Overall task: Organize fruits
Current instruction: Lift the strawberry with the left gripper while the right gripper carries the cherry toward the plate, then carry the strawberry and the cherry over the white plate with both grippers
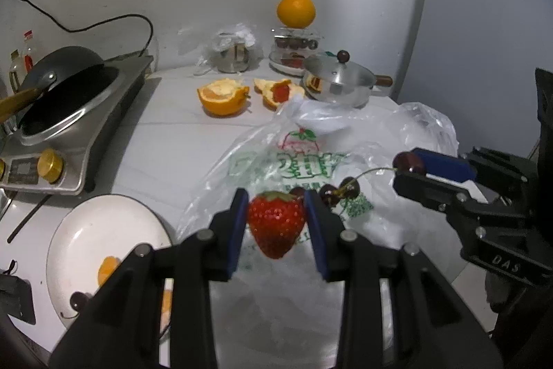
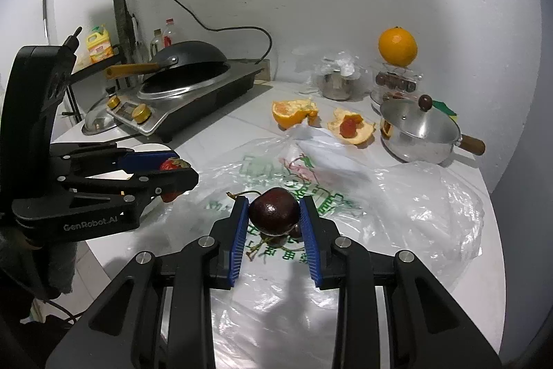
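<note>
I have a fruit in each tool, both lifted clear of the printed plastic bag [image 1: 293, 168] that lies spread across the white surface [image 1: 166, 140]. The left tool [image 1: 276, 213] is pinching a strawberry [image 1: 276, 223] by its flanks, leafy cap up and tip hanging free, which I judge keeps the pads off the softest part. The right tool [image 2: 274, 213] is closed on a dark cherry [image 2: 274, 211], gripped across its width; in the left view its stem [image 1: 375, 172] curls out to the side, untouched. More dark cherries [image 1: 340, 192] rest on the bag below, so the sorting looks only partly done. The white plate [image 1: 79, 230] sits just left of the bag and already carries an orange segment [image 1: 108, 270] and one cherry, so I read it as the collecting spot and the likely place for these two. Further back, orange peel halves [image 1: 224, 95] lie open on the surface, a whole orange [image 1: 296, 11] is perched on stacked clear containers, and a lidded steel pot [image 1: 337, 85] stands beside them. My worry is squeezing: both fruits bruise easily.
</note>
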A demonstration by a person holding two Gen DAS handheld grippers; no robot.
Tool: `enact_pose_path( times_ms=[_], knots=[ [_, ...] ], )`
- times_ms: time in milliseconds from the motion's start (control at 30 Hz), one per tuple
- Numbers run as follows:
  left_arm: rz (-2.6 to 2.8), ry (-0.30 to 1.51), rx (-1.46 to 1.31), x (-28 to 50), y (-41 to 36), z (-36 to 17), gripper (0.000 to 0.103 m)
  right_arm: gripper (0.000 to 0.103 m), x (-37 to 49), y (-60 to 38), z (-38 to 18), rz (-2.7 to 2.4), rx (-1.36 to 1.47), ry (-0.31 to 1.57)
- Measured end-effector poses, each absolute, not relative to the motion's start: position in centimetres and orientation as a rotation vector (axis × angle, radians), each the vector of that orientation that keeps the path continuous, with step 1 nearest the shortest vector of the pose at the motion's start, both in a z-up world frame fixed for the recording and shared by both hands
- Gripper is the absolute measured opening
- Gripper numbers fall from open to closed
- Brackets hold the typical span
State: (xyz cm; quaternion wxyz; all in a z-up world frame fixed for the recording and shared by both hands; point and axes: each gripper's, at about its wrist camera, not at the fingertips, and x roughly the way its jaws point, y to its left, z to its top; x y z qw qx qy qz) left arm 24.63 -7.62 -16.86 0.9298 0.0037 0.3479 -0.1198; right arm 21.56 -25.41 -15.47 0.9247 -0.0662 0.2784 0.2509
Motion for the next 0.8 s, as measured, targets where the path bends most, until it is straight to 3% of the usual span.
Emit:
enact_pose_path(
  times_ms=[800],
  knots=[
    [-0.202,0.698,-0.024,21.7,-2.0,-17.1,0.034,0.032,20.2,-19.3,-14.7,0.564,-0.21,0.563]
  ],
)
